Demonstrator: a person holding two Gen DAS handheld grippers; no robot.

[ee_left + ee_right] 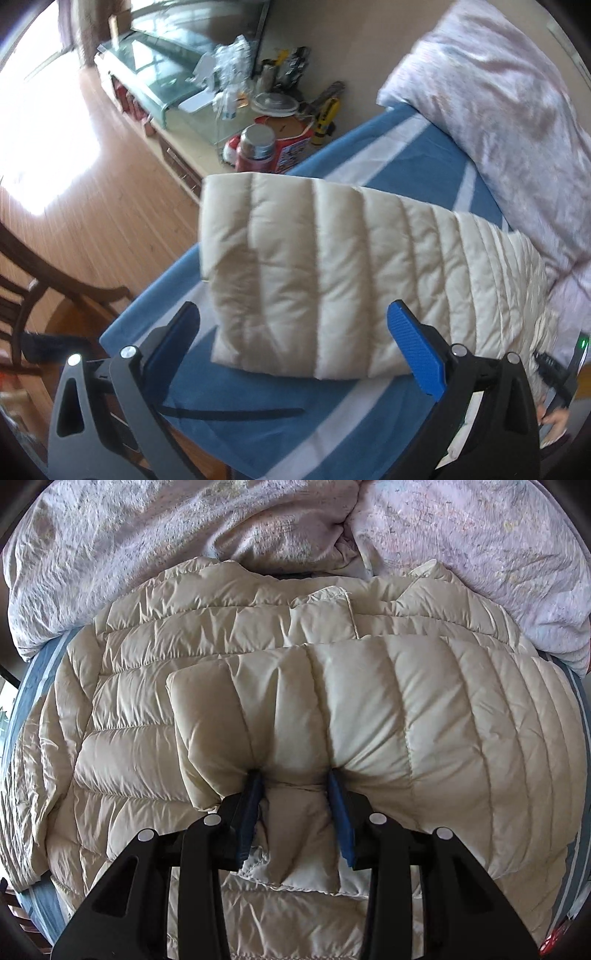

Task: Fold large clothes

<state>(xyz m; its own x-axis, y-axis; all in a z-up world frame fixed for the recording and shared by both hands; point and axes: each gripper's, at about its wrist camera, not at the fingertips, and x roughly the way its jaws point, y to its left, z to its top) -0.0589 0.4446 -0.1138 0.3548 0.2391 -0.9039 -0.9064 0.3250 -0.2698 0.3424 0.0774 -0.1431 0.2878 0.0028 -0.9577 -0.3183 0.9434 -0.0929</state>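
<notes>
A cream quilted down jacket (258,686) lies spread on the blue-and-white striped bed sheet (258,417). In the right wrist view my right gripper (295,775) is shut on a folded sleeve (295,709) of the jacket, its blue pads pinching the puffy fabric above the jacket body. In the left wrist view my left gripper (295,314) is open, its jaws wide apart on either side of a sleeve end (295,266) that lies across the sheet. Nothing is between its pads.
A pale pink duvet (258,528) is bunched along the far side of the bed (517,110). Beside the bed a cluttered cabinet (207,122) holds a red thermos (255,147) and boxes. A wooden chair (37,288) stands on the wood floor at left.
</notes>
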